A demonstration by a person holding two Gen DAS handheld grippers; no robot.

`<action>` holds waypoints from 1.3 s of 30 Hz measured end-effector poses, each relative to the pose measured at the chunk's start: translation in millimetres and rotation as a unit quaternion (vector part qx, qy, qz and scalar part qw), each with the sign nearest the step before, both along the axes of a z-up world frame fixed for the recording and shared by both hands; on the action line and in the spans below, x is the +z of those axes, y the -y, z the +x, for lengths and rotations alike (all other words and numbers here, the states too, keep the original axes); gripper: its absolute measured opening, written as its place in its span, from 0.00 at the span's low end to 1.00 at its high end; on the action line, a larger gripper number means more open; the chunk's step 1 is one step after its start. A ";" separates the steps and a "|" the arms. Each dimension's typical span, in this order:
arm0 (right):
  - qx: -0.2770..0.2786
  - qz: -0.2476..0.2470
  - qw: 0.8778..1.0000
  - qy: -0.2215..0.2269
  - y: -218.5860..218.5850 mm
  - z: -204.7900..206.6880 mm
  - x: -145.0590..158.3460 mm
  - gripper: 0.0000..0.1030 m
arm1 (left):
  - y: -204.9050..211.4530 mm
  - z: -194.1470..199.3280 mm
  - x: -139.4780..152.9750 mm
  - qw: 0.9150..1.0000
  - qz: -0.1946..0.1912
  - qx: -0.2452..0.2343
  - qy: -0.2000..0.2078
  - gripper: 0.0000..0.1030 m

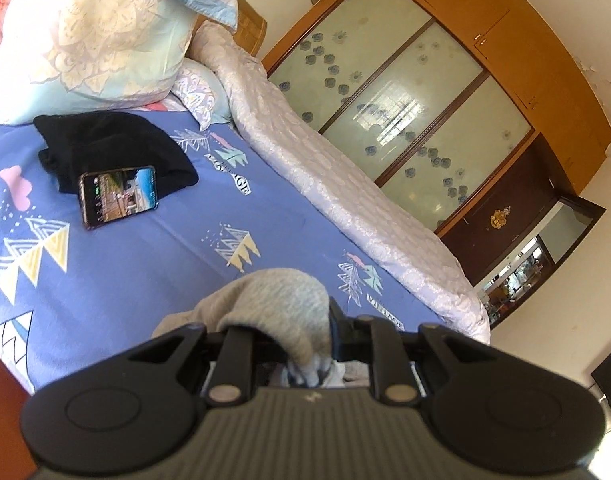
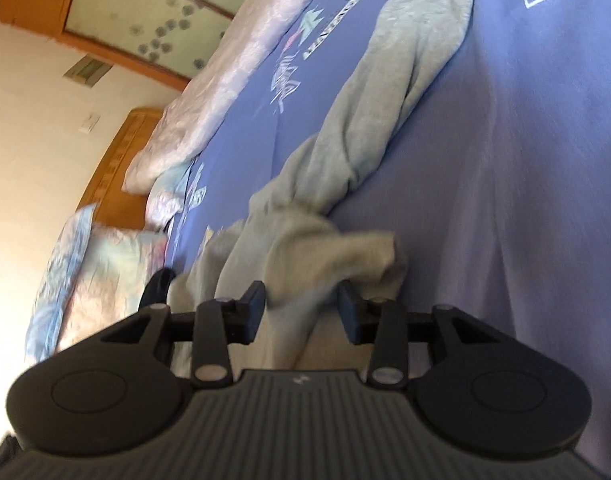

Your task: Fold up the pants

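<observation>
Blue patterned bedsheet (image 2: 525,160) carries the grey pants (image 2: 385,92), stretched out in a twisted rope. My left gripper (image 1: 305,344) is clamped tight on one bunched end, anchoring it. My right gripper (image 2: 301,308) stands partly open, cloth between its fingers, likely regripping to untwist.

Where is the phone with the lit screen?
In the left wrist view, the lit phone lies at left on the blue patterned bedsheet, its top edge overlapping the black folded garment.

The phone (image 1: 119,196) leans on folded clothes (image 1: 113,148) (pillows (image 1: 93,36) behind) on the bed (image 1: 145,264).
</observation>
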State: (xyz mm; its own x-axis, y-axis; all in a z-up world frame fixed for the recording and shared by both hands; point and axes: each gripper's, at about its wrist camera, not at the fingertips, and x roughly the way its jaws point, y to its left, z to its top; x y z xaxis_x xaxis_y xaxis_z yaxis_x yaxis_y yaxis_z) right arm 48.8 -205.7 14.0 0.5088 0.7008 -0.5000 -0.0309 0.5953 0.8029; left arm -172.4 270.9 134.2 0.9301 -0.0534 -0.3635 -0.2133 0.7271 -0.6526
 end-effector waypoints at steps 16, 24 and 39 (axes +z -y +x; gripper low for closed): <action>-0.164 0.029 0.963 0.213 116.8 -57.5 124.9 0.07 | 48.8 6.6 13.9 0.994 0.041 -0.098 0.035 0.15; -0.212 0.038 0.912 0.349 146.8 -115.8 215.1 0.07 | 72.1 -29.2 73.6 0.968 0.062 -0.150 0.193 0.17; -0.198 -0.094 0.935 0.278 76.2 32.2 176.8 0.07 | 35.4 171.5 -1.7 0.995 0.045 -0.088 -0.012 0.18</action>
State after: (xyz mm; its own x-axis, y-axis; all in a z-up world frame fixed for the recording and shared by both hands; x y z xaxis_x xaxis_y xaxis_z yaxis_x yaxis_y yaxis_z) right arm 81.0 -281.9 190.8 0.9280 0.3285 -0.1757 -0.1601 0.7776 0.6081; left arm -0.9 235.5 132.5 0.8999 -0.1814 -0.3966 -0.0924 0.8094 -0.5800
